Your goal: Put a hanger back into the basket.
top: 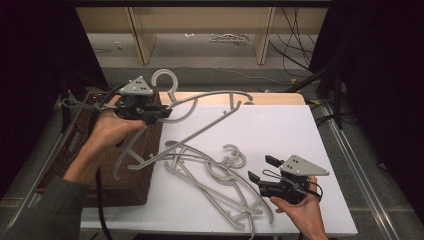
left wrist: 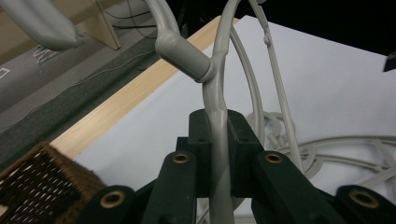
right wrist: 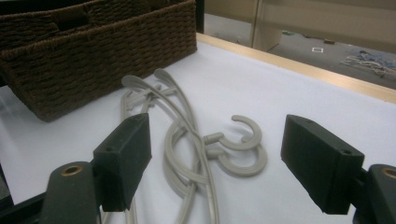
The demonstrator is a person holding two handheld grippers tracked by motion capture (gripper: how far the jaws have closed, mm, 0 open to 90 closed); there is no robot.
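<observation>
The left gripper [top: 161, 114], fingers clamped on a raised hanger [top: 210, 107], may snag the 6 o'clock pile of hangers [top: 220, 180], seemingly touching, while the right gripper [top: 260, 169] waits, fingers apart.

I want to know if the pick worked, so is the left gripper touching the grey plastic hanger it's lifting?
Touching. The left gripper view shows the left gripper with both black jaws pressed against the grey plastic hanger, its bar clamped between them.

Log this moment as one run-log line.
left gripper: shut on lifted hanger near basket | right gripper: open, empty, beside hanger pile | table: white top
</observation>
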